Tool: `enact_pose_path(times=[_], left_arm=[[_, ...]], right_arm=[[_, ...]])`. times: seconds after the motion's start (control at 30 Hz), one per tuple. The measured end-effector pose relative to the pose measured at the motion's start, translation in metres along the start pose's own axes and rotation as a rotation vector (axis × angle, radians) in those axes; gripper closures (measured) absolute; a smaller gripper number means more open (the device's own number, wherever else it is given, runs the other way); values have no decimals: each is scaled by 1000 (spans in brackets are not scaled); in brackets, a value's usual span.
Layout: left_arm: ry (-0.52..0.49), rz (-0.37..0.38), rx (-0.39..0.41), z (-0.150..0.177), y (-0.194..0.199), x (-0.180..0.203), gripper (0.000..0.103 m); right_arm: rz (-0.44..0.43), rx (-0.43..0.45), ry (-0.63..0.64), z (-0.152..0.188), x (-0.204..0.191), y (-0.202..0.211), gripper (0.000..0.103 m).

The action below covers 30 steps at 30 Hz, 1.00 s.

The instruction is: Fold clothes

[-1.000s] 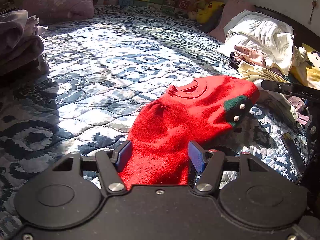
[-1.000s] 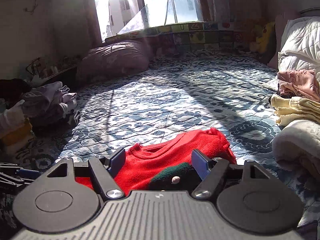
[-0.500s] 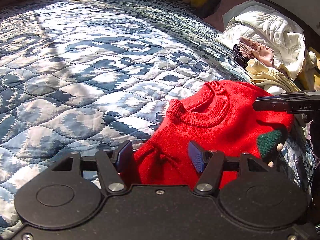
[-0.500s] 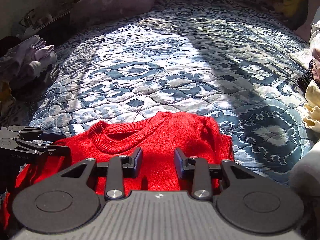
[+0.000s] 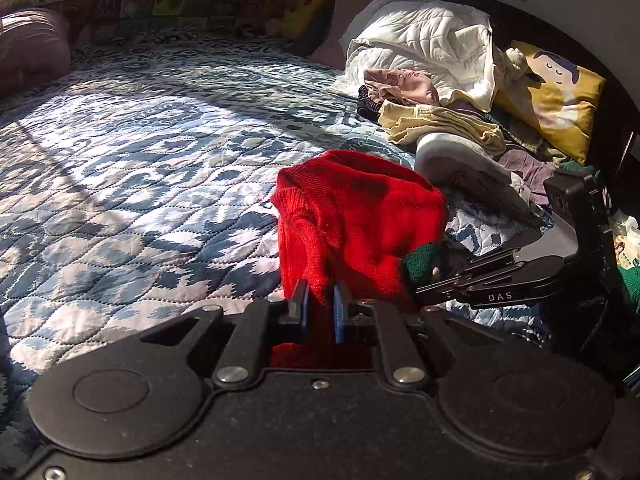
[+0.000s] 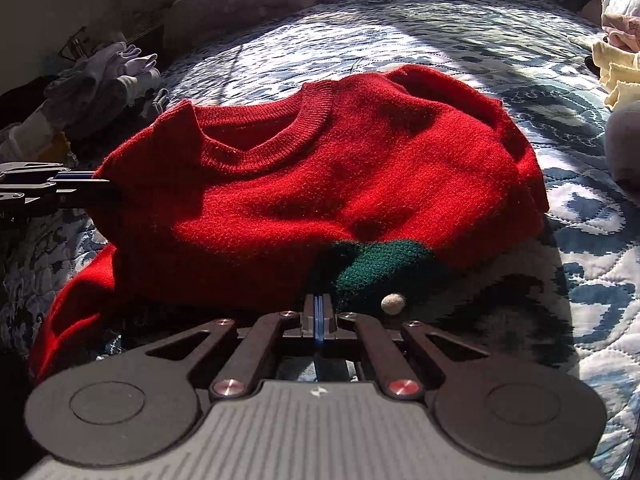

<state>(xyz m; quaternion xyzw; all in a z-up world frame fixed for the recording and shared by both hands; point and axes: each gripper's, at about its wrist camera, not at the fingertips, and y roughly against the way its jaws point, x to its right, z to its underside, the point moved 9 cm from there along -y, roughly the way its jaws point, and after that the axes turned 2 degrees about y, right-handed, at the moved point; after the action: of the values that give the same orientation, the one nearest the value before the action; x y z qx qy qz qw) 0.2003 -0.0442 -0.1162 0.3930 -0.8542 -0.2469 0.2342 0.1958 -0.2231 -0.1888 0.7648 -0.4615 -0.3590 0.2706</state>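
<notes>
A red knitted sweater lies on the bed's blue-and-white quilt, its ribbed neckline facing up and away from the right wrist camera, with a dark green cuff carrying a small pale pompom at its near edge. The left hand-held gripper is narrowed onto a bunched fold of the red knit, the fabric filling the slim gap between its blue pads and rising from there in a crumpled hump; in the right wrist view the same gripper meets the sweater's left side, beside the shoulder. The right hand-held gripper has its fingers pressed together with no visible gap, right at the near hem just left of the green cuff; whether it pinches a thin edge of knit there cannot be told. In the left wrist view it comes in from the right beside the green cuff. Behind the sweater, near the headboard, sits a heap of unfolded clothes with a white padded blanket and a yellow cushion. Across the bed lies a pile of greyish-lilac garments.
</notes>
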Motion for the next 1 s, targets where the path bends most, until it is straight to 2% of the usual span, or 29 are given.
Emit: enact_pose_path(times=[0.2, 0.27, 0.4, 0.5, 0.57, 0.63, 0.67, 0.7, 0.73, 0.77, 0.83, 1.0], left_arm=[[2, -19, -14, 51, 51, 21, 95], [28, -33, -24, 71, 69, 20, 95], [47, -89, -44, 106, 100, 6, 95], [51, -155, -50, 119, 121, -13, 95], [54, -200, -48, 125, 135, -26, 95], [61, -221, -63, 128, 141, -35, 91], [72, -242, -59, 128, 144, -40, 87], [82, -246, -55, 129, 147, -43, 71], [91, -247, -51, 130, 150, -45, 55], [104, -243, -37, 128, 152, -47, 53], [110, -237, -30, 127, 154, -49, 53], [83, -192, -35, 124, 146, -45, 53]], right_arm=[[-19, 29, 86, 10, -34, 48, 100], [-42, 50, 110, 4, -45, 65, 96], [-64, 91, 198, -13, -69, 93, 96], [-58, 91, 276, -20, -88, 92, 96], [-39, 82, 330, -23, -99, 84, 92], [-38, 70, 363, -25, -112, 72, 90], [-41, 64, 374, -27, -118, 65, 80], [-37, 61, 389, -30, -123, 58, 72], [-34, 58, 409, -34, -128, 50, 57], [-33, 56, 432, -39, -133, 43, 50], [-31, 44, 482, -50, -142, 29, 49], [-28, -16, 614, -77, -158, -12, 32]])
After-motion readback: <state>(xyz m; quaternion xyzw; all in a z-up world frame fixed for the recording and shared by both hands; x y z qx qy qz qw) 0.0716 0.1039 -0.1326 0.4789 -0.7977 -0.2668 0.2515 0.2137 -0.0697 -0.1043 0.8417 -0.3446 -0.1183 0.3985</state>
